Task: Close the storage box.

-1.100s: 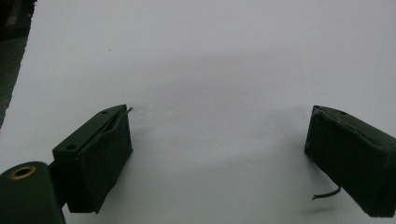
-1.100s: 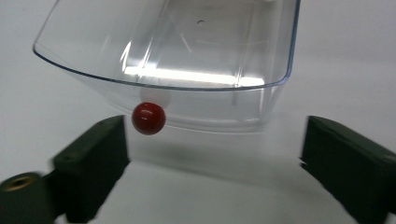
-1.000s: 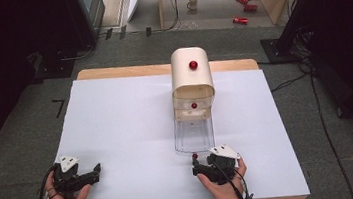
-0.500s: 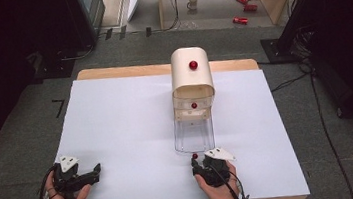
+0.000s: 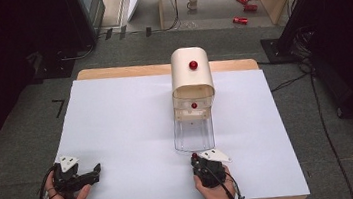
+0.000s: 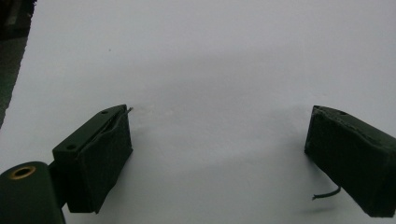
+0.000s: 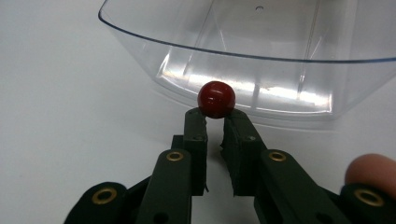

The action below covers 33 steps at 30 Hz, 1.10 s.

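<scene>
Clear drawer (image 7: 261,56) pulled out of the cream cabinet (image 5: 191,72), toward us | we judge it light, stiff, slick-walled plastic; best held by its red knob (image 7: 216,99) | right gripper (image 7: 215,122) narrowed, tips pinching that knob | left gripper (image 6: 217,154) spread wide on bare sheet, well left of the cabinet, holding nothing
</scene>
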### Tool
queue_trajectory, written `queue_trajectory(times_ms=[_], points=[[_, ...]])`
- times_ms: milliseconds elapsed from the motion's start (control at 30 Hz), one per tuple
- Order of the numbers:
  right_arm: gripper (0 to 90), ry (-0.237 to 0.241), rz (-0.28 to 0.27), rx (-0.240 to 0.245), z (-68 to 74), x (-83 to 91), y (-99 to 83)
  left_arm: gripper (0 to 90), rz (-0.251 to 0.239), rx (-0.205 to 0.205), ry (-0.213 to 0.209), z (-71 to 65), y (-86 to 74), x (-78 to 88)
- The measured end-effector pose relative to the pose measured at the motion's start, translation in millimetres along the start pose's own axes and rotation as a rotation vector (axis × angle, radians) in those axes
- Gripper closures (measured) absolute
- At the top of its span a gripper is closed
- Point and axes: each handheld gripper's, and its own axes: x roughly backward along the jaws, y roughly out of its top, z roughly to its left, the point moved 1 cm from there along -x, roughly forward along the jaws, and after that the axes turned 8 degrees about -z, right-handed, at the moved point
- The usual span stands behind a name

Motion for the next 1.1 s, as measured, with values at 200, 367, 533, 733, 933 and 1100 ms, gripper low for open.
queue_trajectory(times_ms=[200,367,533,733,933,1100], points=[[84.3,-0.007,-0.032,0.011,-1.0,5.9,9.0,7.2,0.000,0.000,0.000,0.0,0.0,0.0],[84.2,-0.012,-0.046,0.009,-4.2,7.3,17.6,7.2,0.000,0.000,0.000,0.0,0.0,0.0],[84.3,-0.016,-0.045,0.025,-5.3,3.9,25.9,7.2,0.000,0.000,0.000,0.0,0.0,0.0],[84.2,-0.014,-0.049,0.015,-9.1,-2.1,36.4,7.2,0.000,0.000,0.000,0.0,0.0,0.0],[84.0,-0.010,-0.049,0.007,-12.9,-11.7,46.7,7.2,0.000,0.000,0.000,0.0,0.0,0.0],[83.9,-0.016,-0.047,0.009,-15.8,-20.3,55.1,7.2,0.000,0.000,0.000,0.0,0.0,0.0]])
